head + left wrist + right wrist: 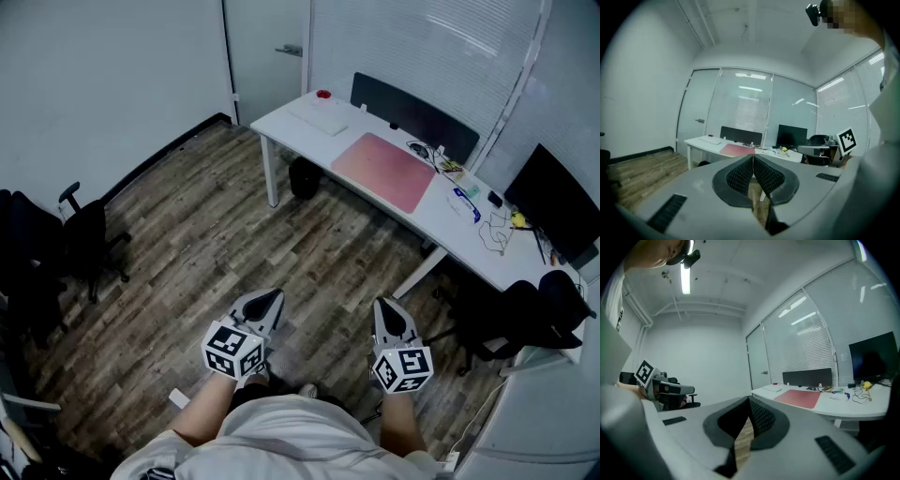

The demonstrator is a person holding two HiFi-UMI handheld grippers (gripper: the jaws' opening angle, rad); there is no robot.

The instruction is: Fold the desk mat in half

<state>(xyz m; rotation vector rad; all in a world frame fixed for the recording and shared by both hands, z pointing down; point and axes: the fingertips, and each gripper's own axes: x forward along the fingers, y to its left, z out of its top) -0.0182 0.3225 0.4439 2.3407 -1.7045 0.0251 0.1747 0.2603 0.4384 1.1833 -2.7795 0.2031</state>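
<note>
Mat (386, 171) is seen flat on the desk (448, 223), well apart from the left gripper (270, 298) and right gripper (386, 305), both closed on nothing, so its edge could be shoved, or nearby clutter (452, 171) swept, if jaws are not parted first.

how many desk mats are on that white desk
1: the pink desk mat lies flat, unfolded, near the middle of the white desk. None looks hidden.

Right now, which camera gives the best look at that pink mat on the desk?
The head view: it looks down on the whole pink mat, lying flat and unfolded on the white desk. Both gripper views see it low and far off, as a thin pink strip.
</note>
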